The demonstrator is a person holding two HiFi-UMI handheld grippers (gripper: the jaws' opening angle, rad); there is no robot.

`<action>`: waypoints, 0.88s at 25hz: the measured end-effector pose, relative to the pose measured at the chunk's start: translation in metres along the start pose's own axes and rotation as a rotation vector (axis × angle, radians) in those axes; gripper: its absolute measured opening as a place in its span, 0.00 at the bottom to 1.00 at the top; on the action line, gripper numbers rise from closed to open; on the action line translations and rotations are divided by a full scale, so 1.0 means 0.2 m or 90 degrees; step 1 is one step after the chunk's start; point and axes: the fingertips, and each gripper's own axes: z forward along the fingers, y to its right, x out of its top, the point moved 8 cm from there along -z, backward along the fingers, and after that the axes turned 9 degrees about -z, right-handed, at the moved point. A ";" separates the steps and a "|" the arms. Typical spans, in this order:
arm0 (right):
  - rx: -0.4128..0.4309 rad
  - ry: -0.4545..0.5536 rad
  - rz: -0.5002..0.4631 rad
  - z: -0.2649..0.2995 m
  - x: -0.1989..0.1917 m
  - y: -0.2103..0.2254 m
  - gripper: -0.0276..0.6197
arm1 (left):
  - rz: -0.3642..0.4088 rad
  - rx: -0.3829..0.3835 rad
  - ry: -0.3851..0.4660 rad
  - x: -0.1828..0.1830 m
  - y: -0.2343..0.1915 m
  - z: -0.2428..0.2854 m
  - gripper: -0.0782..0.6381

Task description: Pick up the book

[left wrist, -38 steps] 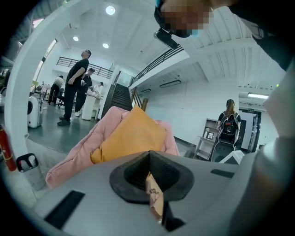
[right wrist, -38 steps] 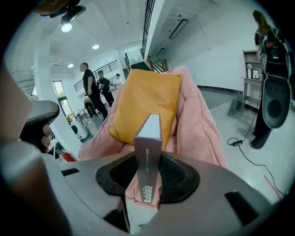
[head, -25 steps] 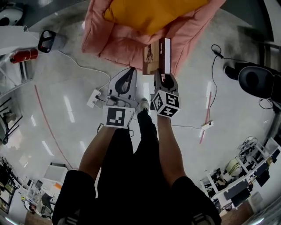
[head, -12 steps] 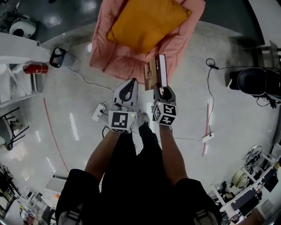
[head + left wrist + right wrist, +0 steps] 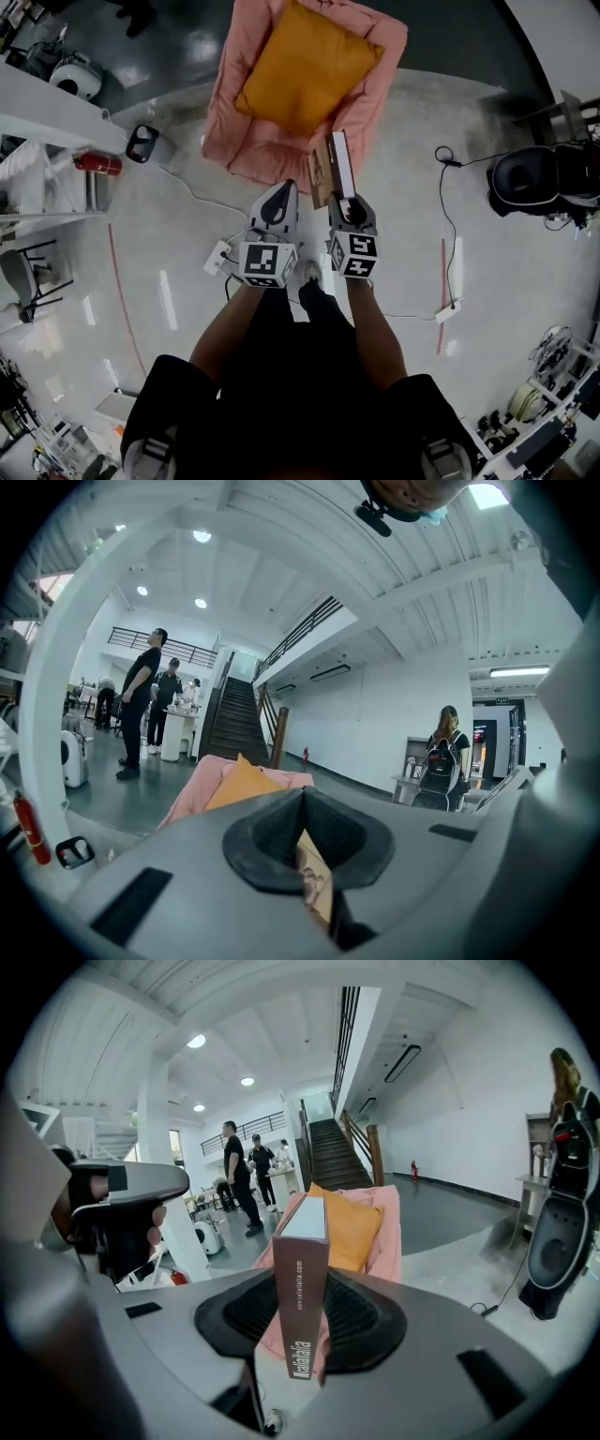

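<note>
A brown book [image 5: 336, 165] with a white page edge stands upright in my right gripper [image 5: 343, 199], which is shut on its lower end. In the right gripper view the book's spine [image 5: 300, 1283] rises between the two dark pads, in front of the pink seat. My left gripper [image 5: 275, 202] is close beside it on the left, its jaws shut and holding nothing. In the left gripper view the pads meet in one seam [image 5: 302, 803], and a strip of the book's cover [image 5: 316, 888] shows through the gap low down. Both grippers hang in the air over the floor.
A pink soft seat [image 5: 239, 141] with an orange cushion [image 5: 305, 70] lies just ahead. On the floor are a white power strip [image 5: 218, 257] with cables, a red fire extinguisher [image 5: 98, 163] and a black chair [image 5: 525, 178]. People [image 5: 234, 1171] stand by a staircase further off.
Both grippers have risen together, with the book still in the right one. The floor and the pink seat look further below and smaller than before.
</note>
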 end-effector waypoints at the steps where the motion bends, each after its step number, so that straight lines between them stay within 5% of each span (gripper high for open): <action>1: 0.007 0.008 -0.004 -0.04 0.01 0.00 0.27 | 0.001 0.006 0.002 0.01 0.03 -0.03 0.12; 11: 0.054 0.040 -0.052 -0.47 0.06 -0.01 0.27 | 0.000 0.039 0.018 0.05 0.31 -0.34 0.12; 22: 0.053 0.075 -0.081 -0.78 0.15 -0.12 0.27 | 0.026 -0.008 0.011 0.13 0.37 -0.57 0.12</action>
